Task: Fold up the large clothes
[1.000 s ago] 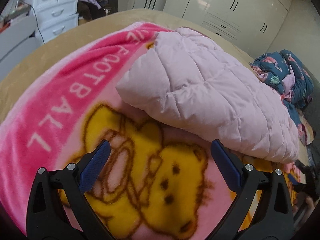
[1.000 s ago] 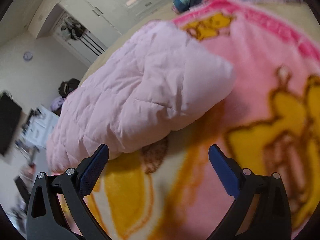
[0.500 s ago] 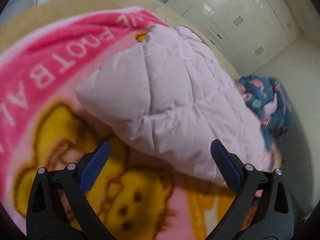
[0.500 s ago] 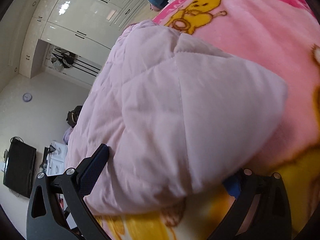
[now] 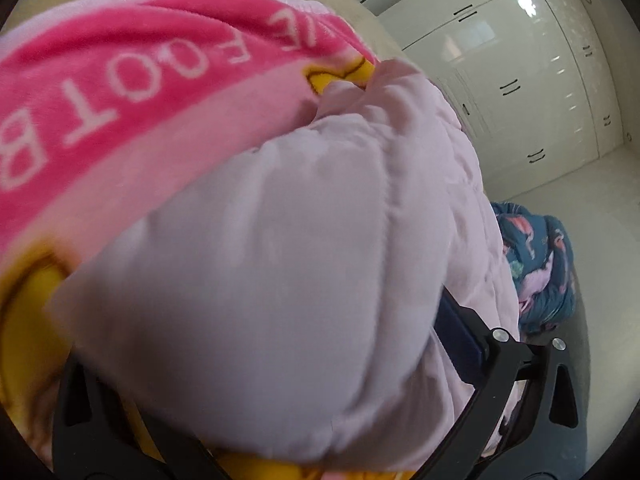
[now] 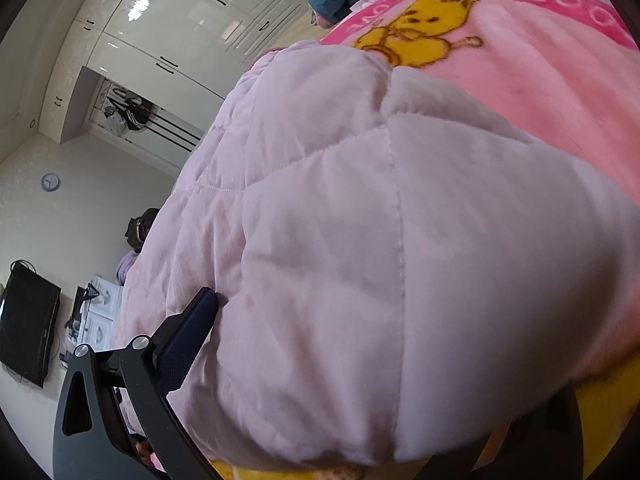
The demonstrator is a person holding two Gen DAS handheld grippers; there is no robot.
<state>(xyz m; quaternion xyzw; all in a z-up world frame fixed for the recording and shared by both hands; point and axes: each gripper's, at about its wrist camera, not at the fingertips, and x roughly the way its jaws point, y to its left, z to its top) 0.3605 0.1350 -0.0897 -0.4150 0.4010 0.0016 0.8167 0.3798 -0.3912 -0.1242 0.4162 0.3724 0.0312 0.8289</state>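
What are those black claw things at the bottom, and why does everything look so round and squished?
Those claws are grabbing tools. A person holds one in each hand, and each has a tiny camera that looks along its two fingers. That lens bends the picture, so it looks round.

One picture comes from the left gripper, the other from the right gripper. Both have pushed their open fingers around an end of a puffy pale pink quilted jacket. It bulges between the fingers, but nothing shows them squeezing shut.

The jacket lies on a pink blanket with yellow bears. Behind it sits a bundle of blue patterned cloth, and white wardrobes stand along the wall.
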